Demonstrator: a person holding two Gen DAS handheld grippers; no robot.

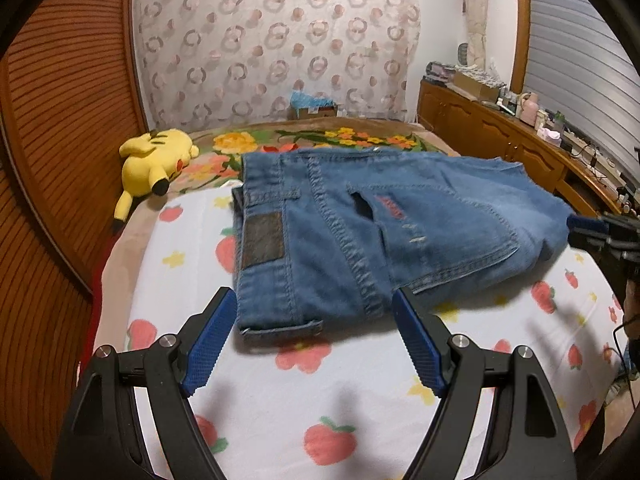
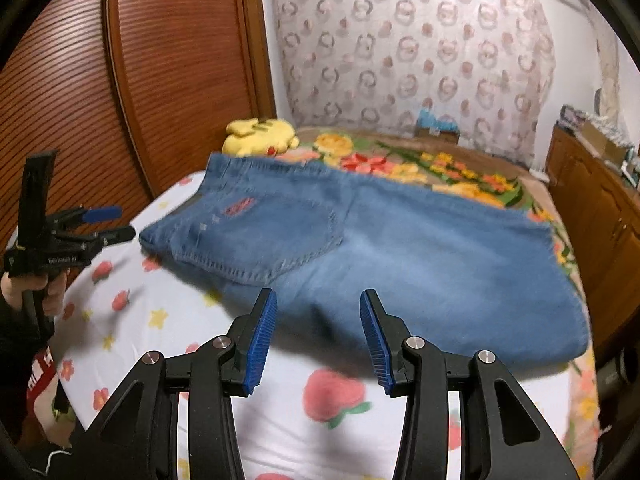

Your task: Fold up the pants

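Blue denim pants lie folded on the bed, back pocket and brown waist patch up. They also show in the right wrist view. My left gripper is open and empty, its blue pads straddling the near waistband corner just above the sheet. My right gripper is open and empty, hovering at the near edge of the pants. The right gripper also shows at the right edge of the left wrist view. The left gripper shows at the left of the right wrist view.
A yellow plush toy lies at the bed's far left. The white fruit-print sheet covers the near bed, a floral blanket the far part. A wooden cabinet with clutter stands to the right, wooden slatted doors to the left.
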